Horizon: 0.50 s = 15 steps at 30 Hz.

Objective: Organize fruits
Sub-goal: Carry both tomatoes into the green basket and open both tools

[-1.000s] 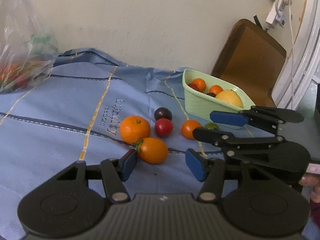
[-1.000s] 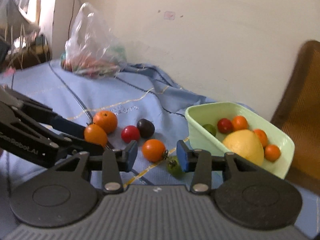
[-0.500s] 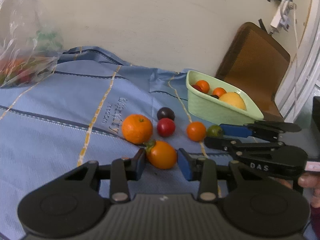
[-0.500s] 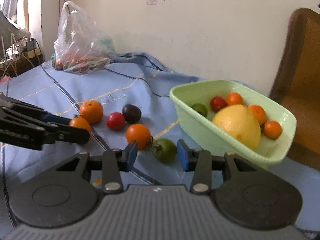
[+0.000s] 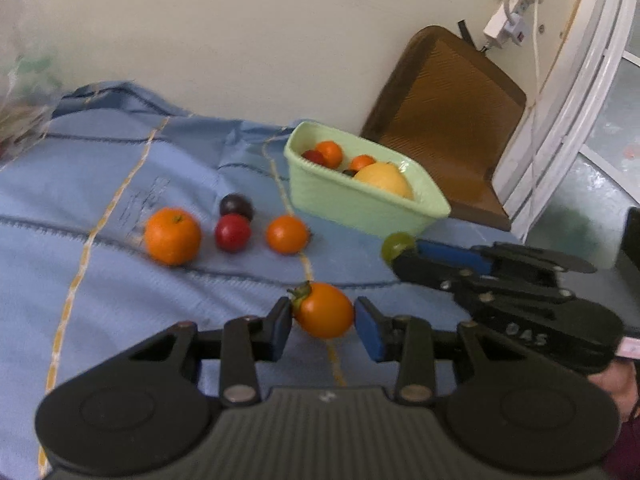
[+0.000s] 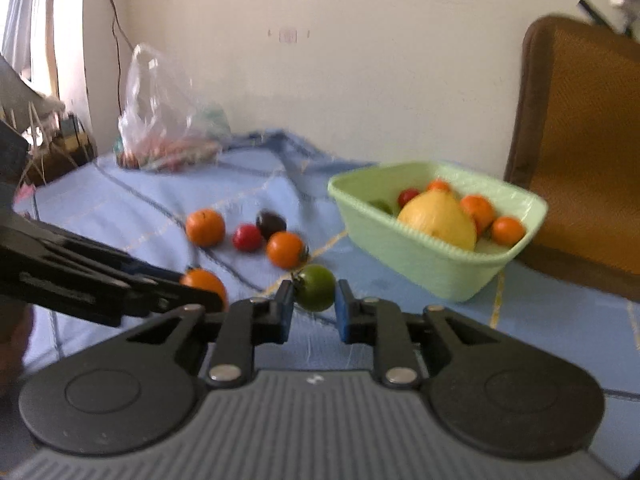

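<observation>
The left gripper (image 5: 323,326) was clenched on an orange tomato (image 5: 325,311) and the right gripper (image 6: 313,309) had just closed on a green tomato (image 6: 316,287), both just short of the green bowl (image 6: 416,258) of fruit. An orange (image 5: 172,235), red tomato (image 5: 233,232), dark plum (image 5: 236,206) and small orange tomato (image 5: 287,234) lay loose on the blue cloth (image 5: 100,280) between grippers and wall. Only the right wrist view showed the plastic bag (image 6: 166,120) clearly; only the left showed a white power strip (image 5: 506,28) above the brown chair (image 5: 448,112).

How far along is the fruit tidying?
Partly done. The green bowl already holds a large yellow citrus and several small fruits. The left tongs grip an orange tomato, the right tongs a green tomato. Four fruits remain on the blue cloth.
</observation>
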### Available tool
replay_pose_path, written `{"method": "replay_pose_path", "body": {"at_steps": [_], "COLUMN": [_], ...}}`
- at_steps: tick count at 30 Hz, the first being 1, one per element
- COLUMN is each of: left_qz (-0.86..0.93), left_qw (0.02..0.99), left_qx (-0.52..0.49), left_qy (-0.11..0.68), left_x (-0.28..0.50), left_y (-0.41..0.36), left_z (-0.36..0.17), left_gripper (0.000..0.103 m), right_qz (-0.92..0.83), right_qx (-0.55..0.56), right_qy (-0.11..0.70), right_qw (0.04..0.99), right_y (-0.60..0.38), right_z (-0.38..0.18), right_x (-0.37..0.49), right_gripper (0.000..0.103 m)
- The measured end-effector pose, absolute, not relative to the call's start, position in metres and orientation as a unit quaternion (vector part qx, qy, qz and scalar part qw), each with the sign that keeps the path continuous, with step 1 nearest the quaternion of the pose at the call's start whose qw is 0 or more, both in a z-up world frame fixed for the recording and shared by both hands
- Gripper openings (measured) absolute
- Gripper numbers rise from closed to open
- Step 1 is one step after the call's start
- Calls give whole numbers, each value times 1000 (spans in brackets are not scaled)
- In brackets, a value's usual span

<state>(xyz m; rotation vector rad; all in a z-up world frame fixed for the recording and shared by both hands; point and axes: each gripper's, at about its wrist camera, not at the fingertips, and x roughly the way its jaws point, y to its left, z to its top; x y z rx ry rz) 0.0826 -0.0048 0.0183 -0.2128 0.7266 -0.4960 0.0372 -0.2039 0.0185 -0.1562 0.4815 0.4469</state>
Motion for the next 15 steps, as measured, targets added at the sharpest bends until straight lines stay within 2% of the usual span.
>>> {"method": "replay_pose_path", "body": {"at_steps": [7, 15], "left_qz": [-282, -265], "left_qw": [909, 910], "left_qx": [-82, -62], "left_qy": [296, 313], "left_x": [130, 203], "left_y": [-44, -81], "left_z": [62, 62], "left_gripper": [35, 36], "right_qz": [168, 102], "right_qx": [-50, -29], "right_qy": [177, 162], "right_qw": [968, 981], "right_y": [-230, -257], "right_z": [45, 43], "right_x": [48, 85], "right_gripper": [25, 25]}}
